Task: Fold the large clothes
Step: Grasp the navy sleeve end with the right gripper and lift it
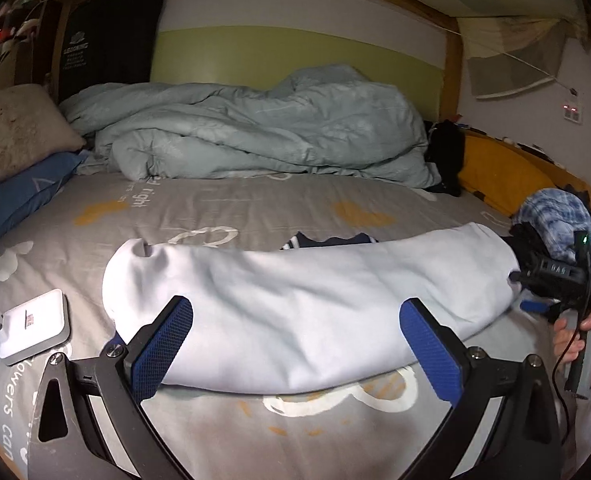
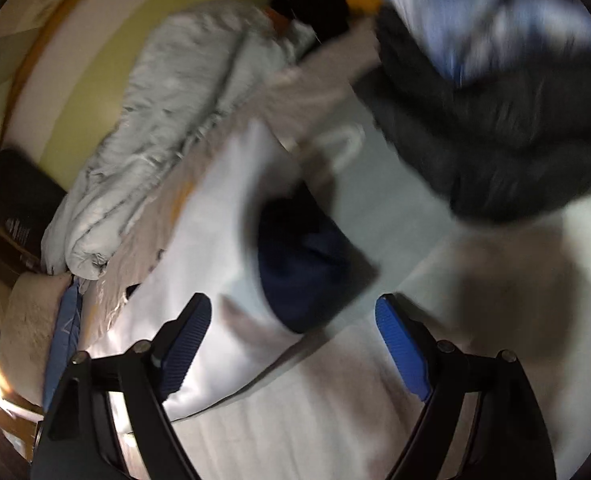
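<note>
- Left gripper (image 1: 295, 344): jaws stand wide apart, nothing pressed between the blue pads; it hangs just above the near edge of the garment.
- White garment (image 1: 315, 300): lies folded into a long band across the grey printed bedsheet (image 1: 235, 204), a dark navy piece (image 1: 327, 240) showing behind its far edge.
- Right gripper (image 2: 293, 340): jaws wide, empty; view blurred, over the garment's end.
- White box (image 1: 35, 322): on the sheet, left of the garment, apart from it.
- Crumpled duvet (image 1: 255, 128): along the wall.
</note>
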